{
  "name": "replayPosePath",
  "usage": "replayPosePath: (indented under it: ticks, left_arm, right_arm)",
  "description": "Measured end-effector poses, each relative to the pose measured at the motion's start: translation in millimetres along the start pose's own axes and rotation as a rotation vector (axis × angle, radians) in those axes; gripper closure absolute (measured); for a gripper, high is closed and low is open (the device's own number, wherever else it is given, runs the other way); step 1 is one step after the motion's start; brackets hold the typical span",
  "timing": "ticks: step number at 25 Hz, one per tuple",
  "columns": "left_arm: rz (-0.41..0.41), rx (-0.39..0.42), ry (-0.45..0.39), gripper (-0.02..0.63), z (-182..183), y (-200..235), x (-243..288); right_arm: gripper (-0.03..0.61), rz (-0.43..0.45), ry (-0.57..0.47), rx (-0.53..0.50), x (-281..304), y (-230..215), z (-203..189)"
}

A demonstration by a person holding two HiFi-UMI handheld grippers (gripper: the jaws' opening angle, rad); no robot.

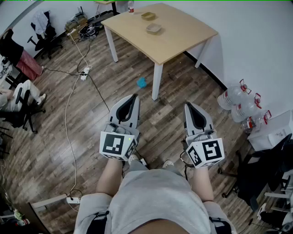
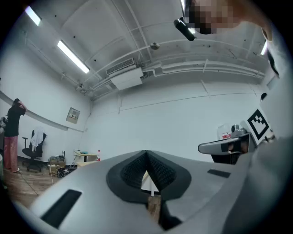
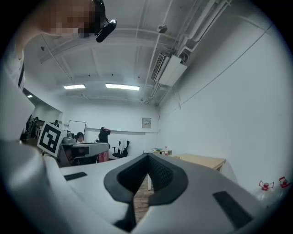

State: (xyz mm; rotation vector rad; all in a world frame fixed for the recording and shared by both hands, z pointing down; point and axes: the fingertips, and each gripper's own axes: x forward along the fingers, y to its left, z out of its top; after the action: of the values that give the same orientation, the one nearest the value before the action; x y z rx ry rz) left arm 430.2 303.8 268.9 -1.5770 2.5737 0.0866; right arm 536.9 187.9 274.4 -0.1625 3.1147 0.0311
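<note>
A person holds both grippers out at waist height over a wooden floor. The left gripper is shut, its tips meeting, with nothing held; in the left gripper view its closed tip points toward a white wall. The right gripper is shut and empty too, and in the right gripper view its tip points along the room. Both are apart from the light wooden table ahead, which carries two small dishes and a bottle.
A small blue object lies by the table leg. Water jugs stand at the right wall beside a white box. A cable and power strip run across the floor at left. Office chairs and a seated person are at far left.
</note>
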Motion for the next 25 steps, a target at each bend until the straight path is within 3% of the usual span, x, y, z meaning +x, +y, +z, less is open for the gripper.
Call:
replayPosePath:
  ticks: [25]
  left_arm:
    - [-0.055, 0.0, 0.005, 0.598, -13.4, 107.7, -4.9]
  right_arm:
    - [0.568, -0.057, 0.002, 0.031, 89.4, 66.1, -20.0]
